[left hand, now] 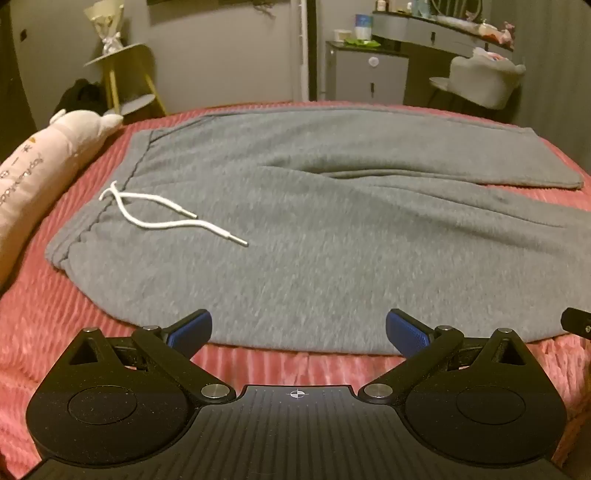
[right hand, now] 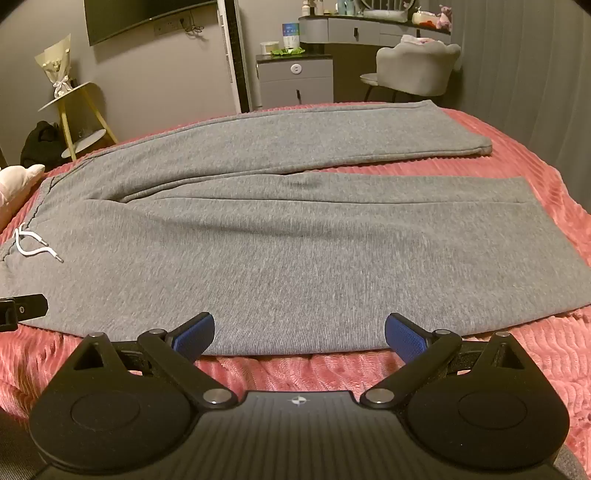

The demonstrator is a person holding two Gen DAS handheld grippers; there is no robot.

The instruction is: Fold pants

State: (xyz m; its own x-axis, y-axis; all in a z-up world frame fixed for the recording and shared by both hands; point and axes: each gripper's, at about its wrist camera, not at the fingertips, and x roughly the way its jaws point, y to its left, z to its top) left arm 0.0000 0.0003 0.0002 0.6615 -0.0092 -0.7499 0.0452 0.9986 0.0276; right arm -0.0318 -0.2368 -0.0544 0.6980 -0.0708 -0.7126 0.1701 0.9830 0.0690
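Pink ribbed bedspread (left hand: 74,314), pink plush pillow (left hand: 33,173), yellow side table (right hand: 79,114), grey chair (right hand: 417,66), grey cabinet (right hand: 295,81)

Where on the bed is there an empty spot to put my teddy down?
Bare pink blanket runs along the near edge, between the grey pants and both grippers. There is another bare wedge between the two leg ends on the right. The left side is crowded: the plush pillow lies close to the waistband.

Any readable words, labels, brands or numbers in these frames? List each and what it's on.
Pink plush pillow: a line of cursive print and small marks, too distorted to read.
Blue-and-white box on the cabinet: print too small to read.
Nothing else carries legible text.
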